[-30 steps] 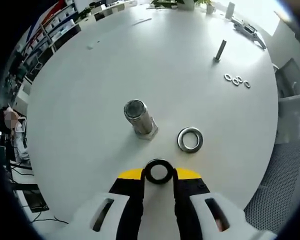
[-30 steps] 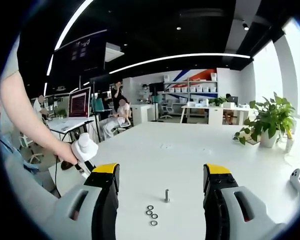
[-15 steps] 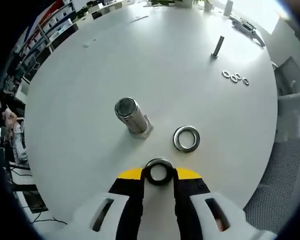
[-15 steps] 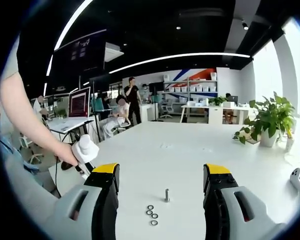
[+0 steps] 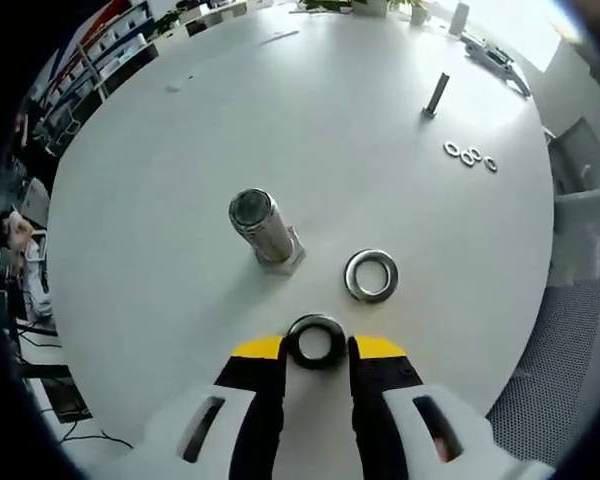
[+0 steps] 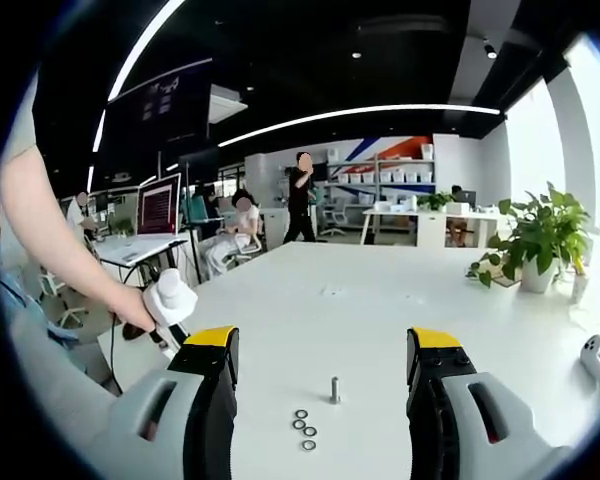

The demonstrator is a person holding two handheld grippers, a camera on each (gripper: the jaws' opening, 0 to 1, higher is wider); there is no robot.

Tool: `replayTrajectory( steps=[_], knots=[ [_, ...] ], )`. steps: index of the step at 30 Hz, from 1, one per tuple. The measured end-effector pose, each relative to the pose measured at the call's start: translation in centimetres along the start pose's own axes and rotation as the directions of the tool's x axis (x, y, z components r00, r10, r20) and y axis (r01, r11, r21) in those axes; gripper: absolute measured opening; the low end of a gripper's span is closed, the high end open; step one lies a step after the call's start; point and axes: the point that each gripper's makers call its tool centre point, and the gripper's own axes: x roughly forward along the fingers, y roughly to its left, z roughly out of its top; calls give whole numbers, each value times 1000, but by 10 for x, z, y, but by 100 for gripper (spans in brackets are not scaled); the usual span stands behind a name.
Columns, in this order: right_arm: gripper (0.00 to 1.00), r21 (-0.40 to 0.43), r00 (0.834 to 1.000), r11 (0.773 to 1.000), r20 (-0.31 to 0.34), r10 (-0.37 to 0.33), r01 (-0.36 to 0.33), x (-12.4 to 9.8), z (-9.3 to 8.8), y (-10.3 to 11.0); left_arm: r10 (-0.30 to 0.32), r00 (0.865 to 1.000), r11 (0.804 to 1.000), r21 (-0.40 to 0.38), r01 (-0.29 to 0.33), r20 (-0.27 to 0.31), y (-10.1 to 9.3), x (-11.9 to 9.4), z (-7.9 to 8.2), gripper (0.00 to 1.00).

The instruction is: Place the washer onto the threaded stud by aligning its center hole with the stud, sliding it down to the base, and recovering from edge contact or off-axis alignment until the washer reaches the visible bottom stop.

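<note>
Left gripper (image 5: 315, 348) pinches the dark washer (image 5: 315, 340) by its rim, above the table (image 5: 160, 290) and near the stud (image 5: 261, 226). Judged rigid, light and slick, it is best held by opposite edges, hole clear. Its hole faces up toward the camera; the stud's long axis stands upright, slightly tilted in view. A second washer (image 5: 371, 275) lies beside the stud. Right gripper (image 6: 323, 372) is wide and empty.

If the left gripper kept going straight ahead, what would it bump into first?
Probably the bare white table. The left gripper, its fingers shut on a dark washer, points between the threaded stud and the loose silver washer, seemingly missing both, though depth is hard to judge.
</note>
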Motion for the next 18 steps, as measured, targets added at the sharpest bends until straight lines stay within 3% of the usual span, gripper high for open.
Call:
replayTrajectory(
  steps=[18],
  knots=[
    [70, 1, 1000, 1000, -5, -5, 5, 0, -1, -2, 15, 1000, 999, 28, -15, 9, 1, -1, 3, 20]
  ],
)
